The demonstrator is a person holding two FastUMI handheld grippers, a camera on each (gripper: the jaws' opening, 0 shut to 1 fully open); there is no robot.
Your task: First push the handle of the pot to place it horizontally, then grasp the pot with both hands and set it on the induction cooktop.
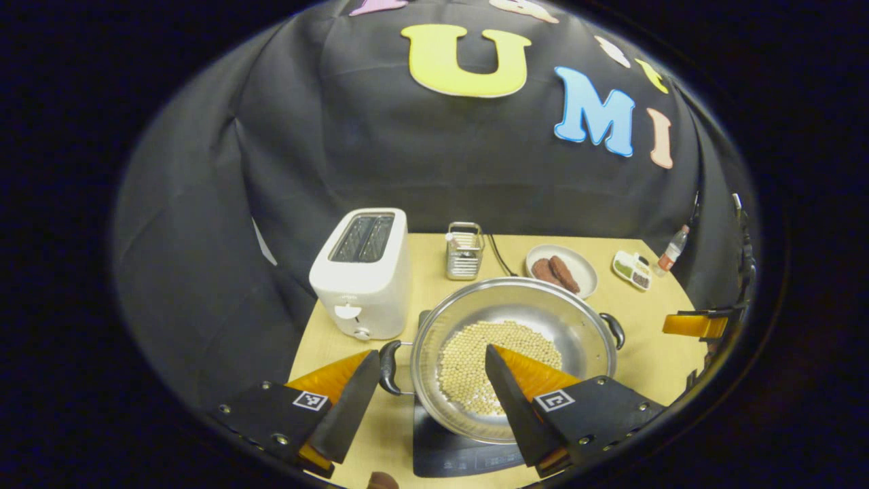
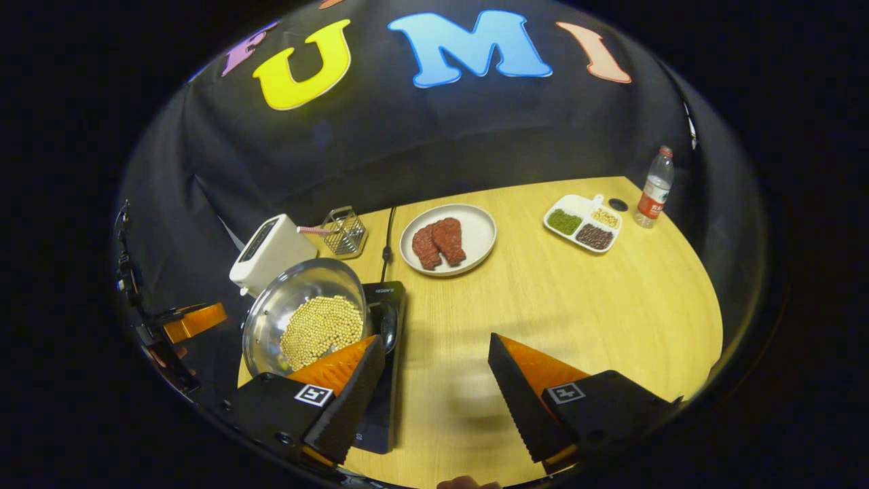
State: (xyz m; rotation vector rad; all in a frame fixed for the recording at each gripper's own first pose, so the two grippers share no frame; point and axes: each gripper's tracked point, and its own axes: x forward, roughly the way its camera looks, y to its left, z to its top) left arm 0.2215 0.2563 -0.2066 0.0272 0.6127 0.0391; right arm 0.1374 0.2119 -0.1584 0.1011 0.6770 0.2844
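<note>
Your left tongs (image 1: 432,360) stand wide apart above the round stainless-steel pot (image 1: 543,314) of pale beans, gripping nothing: one finger sits over the surface beside the pot's black handle (image 1: 387,367) at 9 o'clock, the other over the beans inside. The pot rests on the flat black induction cooktop (image 1: 441,455), whose front edge shows beneath the rim at 6 o'clock; a second black handle (image 1: 614,329) sticks out at 3 o'clock. Your right tongs (image 2: 434,363) are spread too, empty, hovering over the bare pale wooden surface (image 2: 611,305), their left finger just in front of the pot and cooktop edge. In the right gripper view, the pot sits at 9 o'clock from the tongs. Behind the pot stand a white two-slot toaster (image 1: 363,272) at 11 o'clock and a small wire rack (image 1: 464,251) at 12 o'clock. Farther back lie a white plate with two brown meat pieces (image 2: 448,239), a white divided tray of grains (image 2: 582,223) and a clear plastic bottle with a red cap (image 2: 654,185) at 2 o'clock.
</note>
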